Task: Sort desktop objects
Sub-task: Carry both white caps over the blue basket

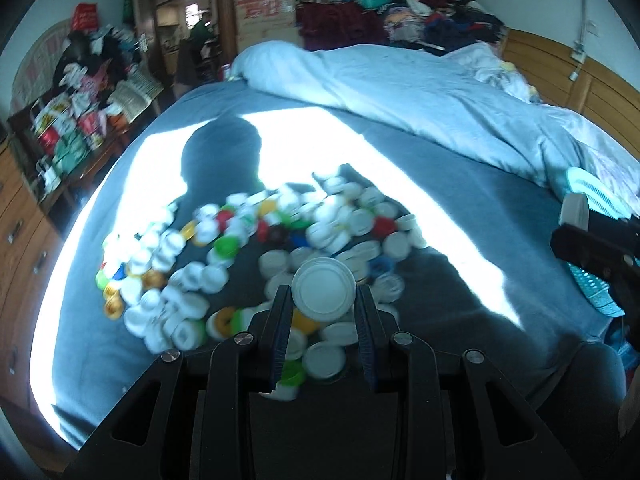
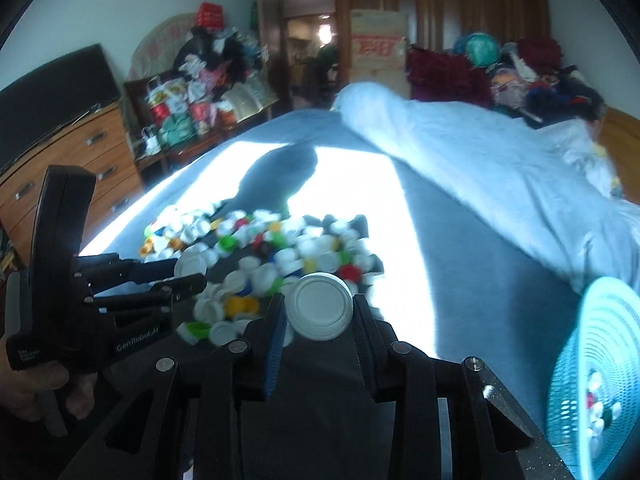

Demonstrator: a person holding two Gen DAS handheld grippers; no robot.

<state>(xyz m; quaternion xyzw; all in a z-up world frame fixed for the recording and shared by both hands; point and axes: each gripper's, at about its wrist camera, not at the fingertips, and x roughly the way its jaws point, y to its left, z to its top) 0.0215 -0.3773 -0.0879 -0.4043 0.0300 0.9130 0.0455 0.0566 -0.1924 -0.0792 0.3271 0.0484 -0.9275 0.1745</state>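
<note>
Both claws are loaded. Left gripper (image 1: 323, 300) pinches one wide white lid (image 1: 324, 289) edge-on between its blue pads, flat face toward its camera; right gripper (image 2: 318, 310) is clamped the same way on a second white lid (image 2: 320, 306).

Beneath and ahead of both claws, on the grey bed (image 1: 460, 184), lies the pile of caps (image 1: 256, 248): too many and too blurred to count, mostly white, with a few green, yellow, red and blue.

What the coming move probably turns on is the teal mesh basket (image 2: 600, 360). It sits low and to the right of the right claw, just beside it, with a handful of caps already inside. From the left claw it lies far off to the right, beyond the other gripper, so the right hand is clearly the nearer. The round lids have no long axis to mind; each only needs carrying over the rim before release.

Count: two grippers, two held lids, one basket.
</note>
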